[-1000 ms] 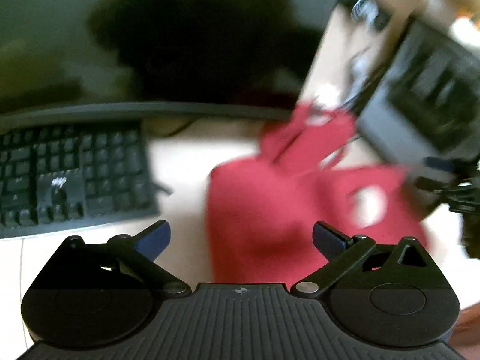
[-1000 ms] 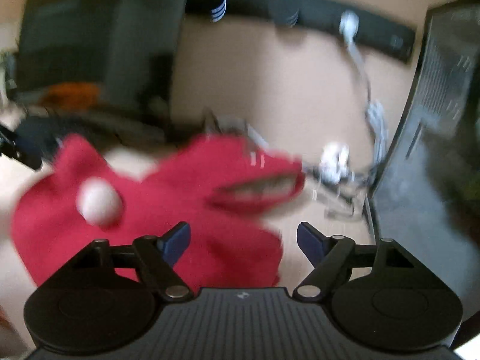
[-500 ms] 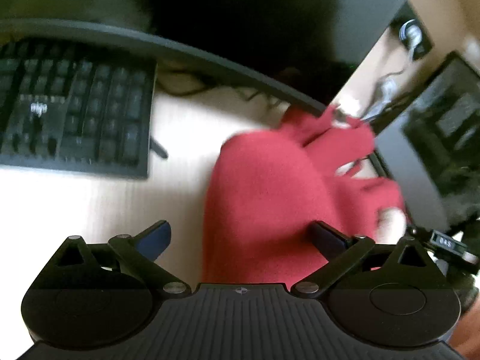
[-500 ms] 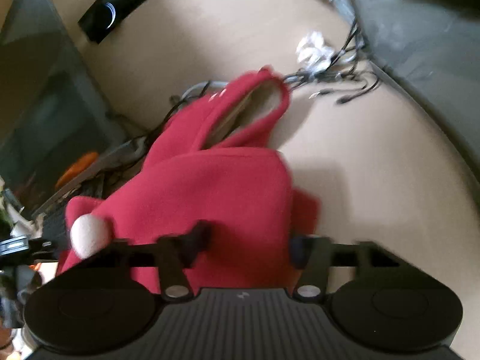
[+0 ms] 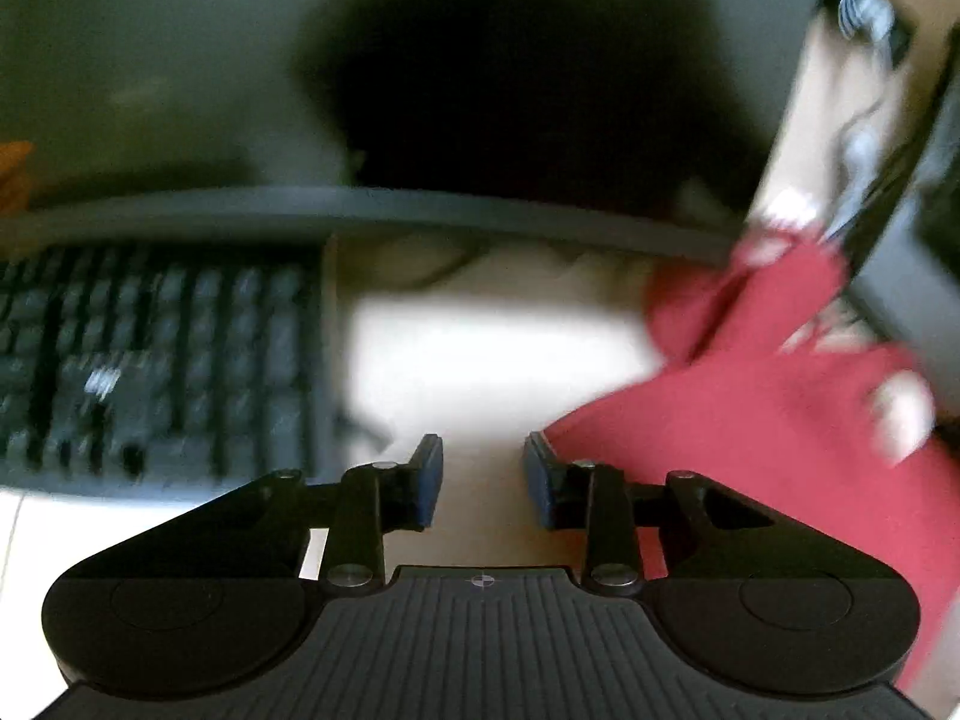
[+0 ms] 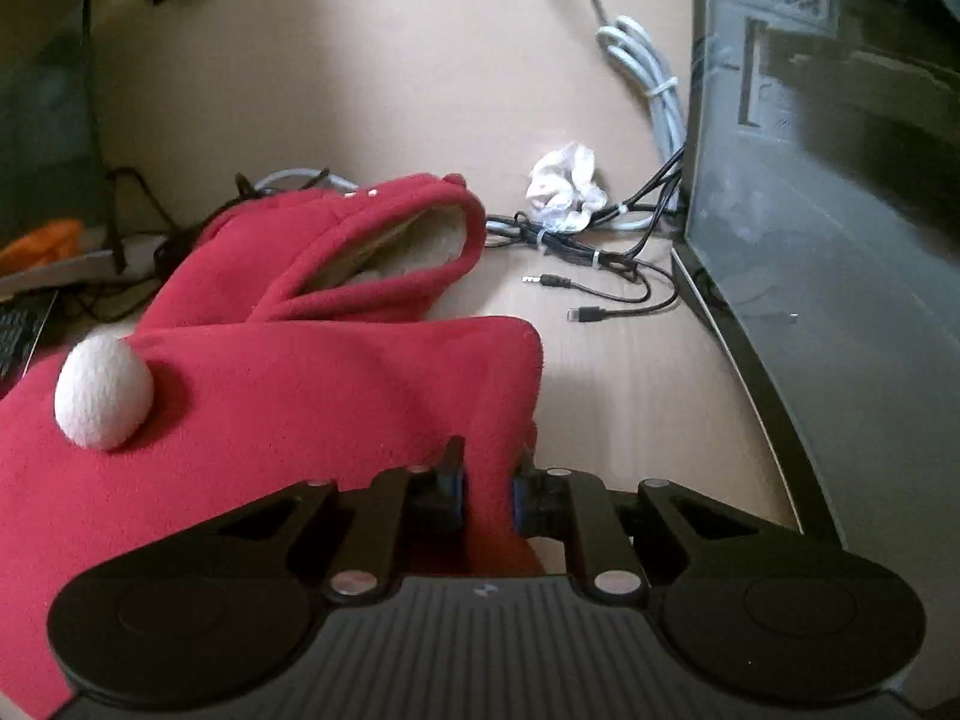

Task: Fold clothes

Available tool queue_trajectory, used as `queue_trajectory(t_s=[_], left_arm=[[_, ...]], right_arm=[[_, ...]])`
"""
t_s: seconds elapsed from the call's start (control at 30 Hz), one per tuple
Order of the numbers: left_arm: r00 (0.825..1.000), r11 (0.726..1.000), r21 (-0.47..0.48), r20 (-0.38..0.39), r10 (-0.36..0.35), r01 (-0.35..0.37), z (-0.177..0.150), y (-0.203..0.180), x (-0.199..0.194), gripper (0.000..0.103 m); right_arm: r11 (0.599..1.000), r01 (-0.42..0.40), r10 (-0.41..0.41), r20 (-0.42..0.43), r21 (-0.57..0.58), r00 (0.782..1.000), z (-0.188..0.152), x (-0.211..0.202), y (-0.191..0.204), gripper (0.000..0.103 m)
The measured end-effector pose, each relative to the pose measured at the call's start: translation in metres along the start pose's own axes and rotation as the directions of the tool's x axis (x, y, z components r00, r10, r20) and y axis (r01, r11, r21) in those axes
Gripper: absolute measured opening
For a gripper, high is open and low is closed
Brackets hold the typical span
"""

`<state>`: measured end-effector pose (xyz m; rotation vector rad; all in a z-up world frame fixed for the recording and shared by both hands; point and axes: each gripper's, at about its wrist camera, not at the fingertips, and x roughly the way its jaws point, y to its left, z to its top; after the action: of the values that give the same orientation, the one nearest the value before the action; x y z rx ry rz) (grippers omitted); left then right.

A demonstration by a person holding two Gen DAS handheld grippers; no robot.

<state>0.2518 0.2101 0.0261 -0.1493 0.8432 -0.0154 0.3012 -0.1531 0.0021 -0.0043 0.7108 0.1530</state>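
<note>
Two grippers in play, one red fleece garment (image 6: 312,396) as the landmark. It lies crumpled on the pale desk (image 6: 372,78), hood opening (image 6: 396,246) facing up and showing a cream lining. White pompom (image 6: 103,393) sits on the garment's upper surface, toward its left side in the right wrist view.

Right gripper (image 6: 487,489): jaws have just been closing and now pinch a fold at the garment's near right edge; red fabric fills the narrow gap between the blue pads. Holding the garment.

Left gripper (image 5: 483,480): jaws have just been closing to a narrow gap. Only bare desk shows between the pads; the garment's (image 5: 780,420) edge lies just beside the right-hand finger (image 5: 543,480), and contact cannot be told through the blur. Nothing gripped.

Around the garment: black keyboard (image 5: 156,354) well to its left in the left wrist view, under a monitor's (image 5: 420,60) lower edge. To its right in the right wrist view, black cables (image 6: 588,252), a crumpled white wad (image 6: 564,183), a grey bundled cord (image 6: 648,84), and a glass-sided computer case (image 6: 828,240).
</note>
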Motion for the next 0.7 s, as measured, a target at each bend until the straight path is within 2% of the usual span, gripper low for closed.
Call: queue_trajectory(t_s=[0.07, 0.1, 0.17, 0.2, 0.27, 0.3, 0.33, 0.4, 0.43, 0.5, 0.53, 0.57, 0.63, 0.67, 0.7], left_arm=[[1.0, 0.998, -0.055, -0.005, -0.028, 0.028, -0.005, 0.009, -0.006, 0.036], [0.999, 0.995, -0.086, 0.004, -0.051, 0.051, -0.005, 0.014, -0.012, 0.038], [0.991, 0.979, -0.152, 0.039, -0.129, 0.133, -0.003, 0.027, -0.03, 0.062], [0.982, 0.965, -0.183, 0.062, -0.178, 0.186, -0.003, 0.033, -0.04, 0.067], [0.939, 0.913, -0.222, 0.104, -0.327, 0.342, -0.005, 0.043, -0.059, 0.095], [0.918, 0.888, -0.233, 0.109, -0.381, 0.396, -0.008, 0.043, -0.063, 0.095], [0.898, 0.864, -0.244, 0.106, -0.427, 0.44, -0.012, 0.04, -0.065, 0.095], [0.875, 0.838, -0.261, 0.067, -0.479, 0.479, -0.023, 0.021, -0.056, 0.095], [0.887, 0.854, -0.251, 0.045, -0.459, 0.455, -0.027, 0.013, -0.05, 0.095], [0.926, 0.906, -0.197, 0.027, -0.376, 0.374, -0.029, -0.006, -0.045, 0.09], [0.94, 0.925, -0.166, 0.039, -0.34, 0.342, -0.026, -0.014, -0.046, 0.085], [0.952, 0.943, -0.133, 0.069, -0.298, 0.304, -0.02, -0.022, -0.052, 0.085], [0.953, 0.959, -0.067, 0.152, -0.263, 0.276, -0.008, -0.037, -0.073, 0.088], [0.937, 0.958, -0.015, 0.212, -0.277, 0.286, -0.001, -0.045, -0.085, 0.094], [0.919, 0.95, 0.025, 0.247, -0.308, 0.312, 0.005, -0.053, -0.091, 0.095]], right_arm=[[0.999, 0.016, -0.015, 0.011, -0.036, 1.0, 0.006, -0.006, 0.0, 0.023], [0.999, 0.026, -0.025, 0.02, -0.048, 0.999, 0.008, -0.01, -0.001, 0.033], [0.998, 0.036, -0.034, 0.036, -0.046, 0.999, 0.015, -0.017, -0.006, 0.036], [0.999, 0.021, -0.02, 0.046, -0.026, 0.999, 0.016, -0.024, -0.011, 0.039], [0.999, -0.041, 0.039, 0.061, 0.021, 0.997, 0.018, -0.038, -0.018, 0.053], [0.996, -0.074, 0.071, 0.065, 0.046, 0.995, 0.018, -0.044, -0.022, 0.063], [0.995, -0.081, 0.077, 0.056, 0.058, 0.995, 0.014, -0.047, -0.022, 0.063], [0.997, -0.065, 0.062, 0.064, 0.052, 0.996, 0.007, -0.052, -0.018, 0.063], [0.998, -0.043, 0.041, 0.082, 0.034, 0.996, 0.004, -0.055, -0.013, 0.063], [0.998, -0.034, 0.043, 0.166, -0.058, 0.985, 0.006, -0.07, 0.005, 0.062], [0.992, -0.067, 0.086, 0.196, -0.102, 0.977, 0.011, -0.078, 0.015, 0.062], [0.983, -0.123, 0.148, 0.196, -0.136, 0.969, 0.016, -0.082, 0.024, 0.062], [0.957, -0.221, 0.254, 0.174, -0.187, 0.952, 0.025, -0.078, 0.04, 0.063], [0.951, -0.237, 0.27, 0.163, -0.197, 0.949, 0.028, -0.067, 0.044, 0.064], [0.945, -0.252, 0.286, 0.153, -0.207, 0.946, 0.031, -0.057, 0.049, 0.073]])
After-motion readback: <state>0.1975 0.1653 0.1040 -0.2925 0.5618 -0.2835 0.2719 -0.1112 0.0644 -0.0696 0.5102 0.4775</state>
